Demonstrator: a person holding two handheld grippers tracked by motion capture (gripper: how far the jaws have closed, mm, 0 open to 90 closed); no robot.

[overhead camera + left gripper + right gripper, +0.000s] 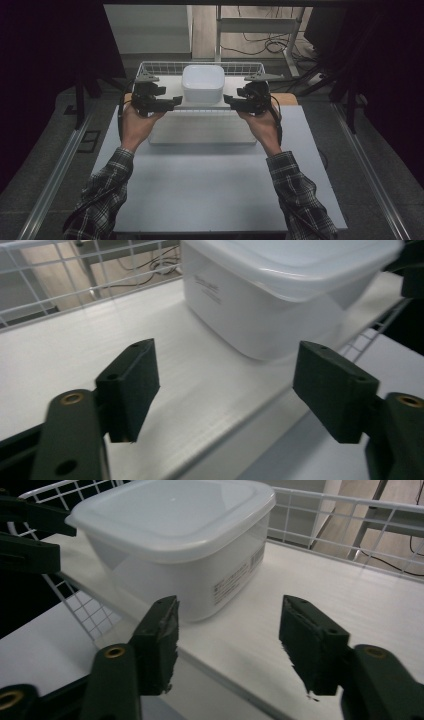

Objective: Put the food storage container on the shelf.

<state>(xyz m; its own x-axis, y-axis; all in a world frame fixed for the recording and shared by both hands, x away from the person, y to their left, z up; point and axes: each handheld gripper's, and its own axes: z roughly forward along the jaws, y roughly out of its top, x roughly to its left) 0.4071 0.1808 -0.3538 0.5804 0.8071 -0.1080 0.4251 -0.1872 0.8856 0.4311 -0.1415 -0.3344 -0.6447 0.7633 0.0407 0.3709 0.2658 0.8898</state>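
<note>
Nearest the person, both hands are out over the grey table (210,190). The left gripper (176,101) and the right gripper (227,100) sit at the near edge of the white wire basket (150,66), pointing in at each other. Both have their jaws apart with nothing between them. Just past them, inside the basket on its white floor, stands the lidded white plastic container (202,82), roughly centred.

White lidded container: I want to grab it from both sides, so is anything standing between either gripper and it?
Nothing visible does. The white lidded container stands alone on the white board in the wire basket. The left gripper and right gripper flank it, jaws open, with bare board between.
</note>
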